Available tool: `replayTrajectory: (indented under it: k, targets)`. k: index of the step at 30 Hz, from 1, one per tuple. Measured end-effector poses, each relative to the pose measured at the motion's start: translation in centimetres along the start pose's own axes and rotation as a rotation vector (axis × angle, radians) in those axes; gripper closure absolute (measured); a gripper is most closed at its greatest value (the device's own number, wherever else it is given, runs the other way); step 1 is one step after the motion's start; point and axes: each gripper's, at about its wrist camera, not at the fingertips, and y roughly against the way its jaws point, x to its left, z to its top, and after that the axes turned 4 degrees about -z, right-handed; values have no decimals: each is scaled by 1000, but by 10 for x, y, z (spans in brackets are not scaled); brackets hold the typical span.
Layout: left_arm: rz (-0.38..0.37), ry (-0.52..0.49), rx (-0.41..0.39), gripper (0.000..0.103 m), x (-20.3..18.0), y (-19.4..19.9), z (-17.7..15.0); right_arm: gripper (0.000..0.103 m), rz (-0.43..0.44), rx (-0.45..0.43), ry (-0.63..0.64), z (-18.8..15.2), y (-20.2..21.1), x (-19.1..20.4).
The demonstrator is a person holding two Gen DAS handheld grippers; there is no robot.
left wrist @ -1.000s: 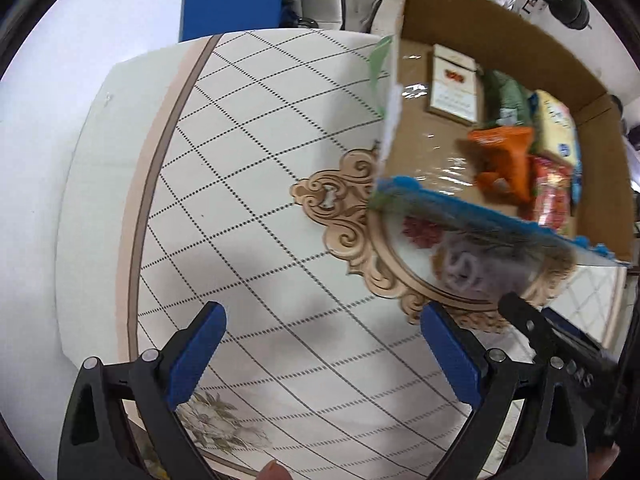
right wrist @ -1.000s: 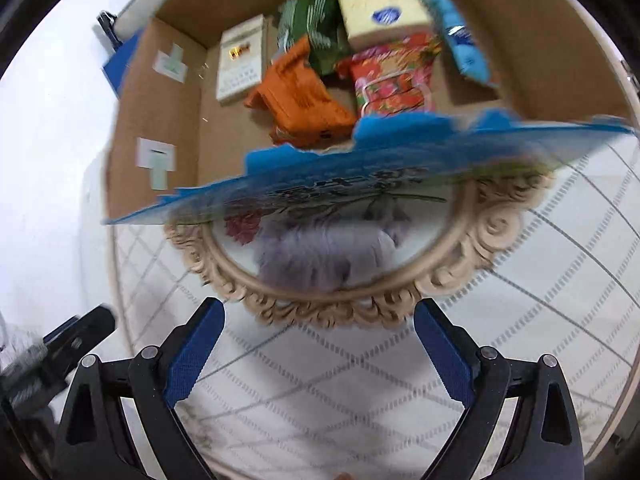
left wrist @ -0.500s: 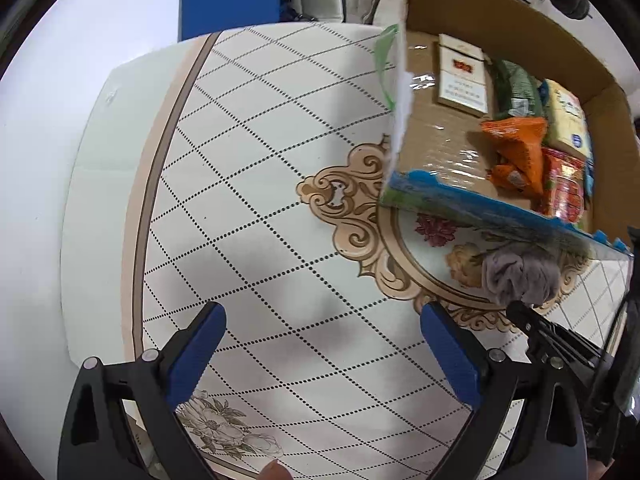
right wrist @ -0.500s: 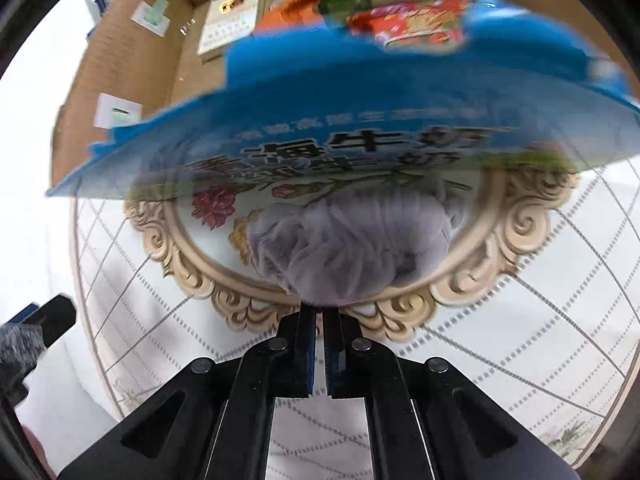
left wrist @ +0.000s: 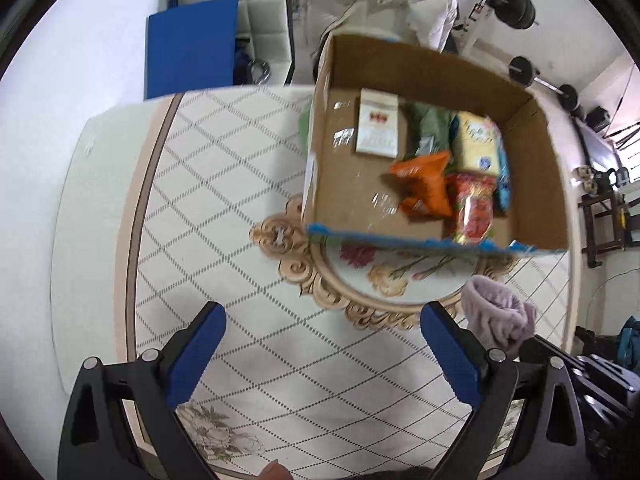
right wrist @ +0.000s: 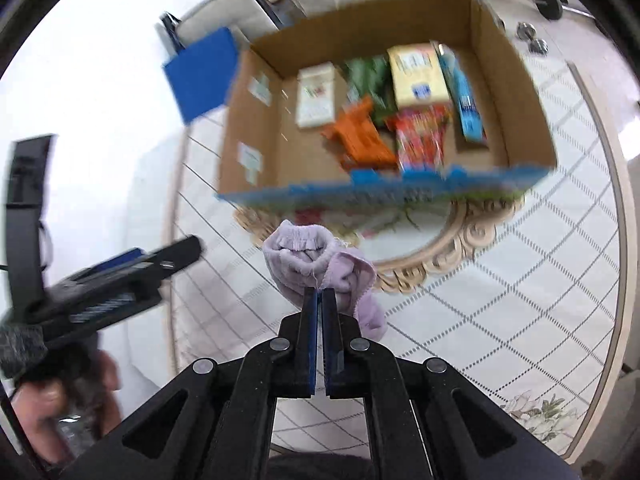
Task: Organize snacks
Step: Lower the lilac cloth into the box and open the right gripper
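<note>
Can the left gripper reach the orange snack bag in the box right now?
Probably yes. The left gripper is open and empty, the cardboard box is open-topped, and the orange bag lies uncovered near its front wall.

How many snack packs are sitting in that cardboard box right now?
6 visible: a white box at the left, a green bag, an orange bag in front, a yellow pack, a red pack, and a blue packet at the right. More may hide underneath.

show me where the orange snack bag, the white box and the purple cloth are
orange snack bag [left wrist: 424,188], left wrist view, middle of the bag.
white box [left wrist: 377,124], left wrist view, centre of its top face.
purple cloth [right wrist: 320,264], right wrist view, bunched upper part.
</note>
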Motion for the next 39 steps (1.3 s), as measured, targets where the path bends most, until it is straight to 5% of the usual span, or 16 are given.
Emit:
replayTrajectory:
  k: [9,20,23,25,29,34,39]
  targets:
    - [0,14,-58,3,16,13,50,101,10,-82,96,82,16,39]
    - [21,32,-27,3,31,-14,82,95,-20,30,110,126,-48,39]
    - [9,21,-31,3,24,-14,83,73,-82,34,84,124,-53,23]
    - [1,9,-30,3,17,-14,84,49,-133,35,59,122,-55,10]
    - [-19,-18,-35,3,-1,-16,86,38,-219,36,16,118,-57,-15]
    - [-39,-55,-44,3,-24,-21,89,10,-311,33,-28,117,-57,-42]
    - [-52,-82,-70,0,-41,-26,91,6,-377,13,-52,119,-54,-58]
